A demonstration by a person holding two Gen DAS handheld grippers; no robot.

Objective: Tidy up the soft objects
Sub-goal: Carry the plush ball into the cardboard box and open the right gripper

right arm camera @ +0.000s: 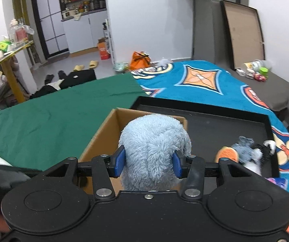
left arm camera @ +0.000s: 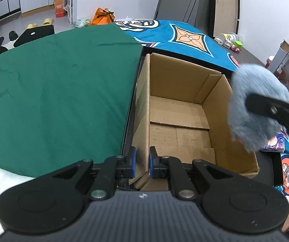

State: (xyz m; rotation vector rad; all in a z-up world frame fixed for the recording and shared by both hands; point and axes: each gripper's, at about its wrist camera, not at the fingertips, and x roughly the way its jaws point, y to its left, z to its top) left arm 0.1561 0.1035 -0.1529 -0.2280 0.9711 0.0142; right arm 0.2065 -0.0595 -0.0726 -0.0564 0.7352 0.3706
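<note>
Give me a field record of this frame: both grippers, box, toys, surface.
left gripper: shut on the near wall of the cardboard box
right gripper: shut on light blue plush toy, held above the box's right side
box contents: no toy visible inside
box location: in black tray
other toy: grey and orange plush lying in the tray, right of the box
under the tray: green cloth and blue patterned blanket
</note>
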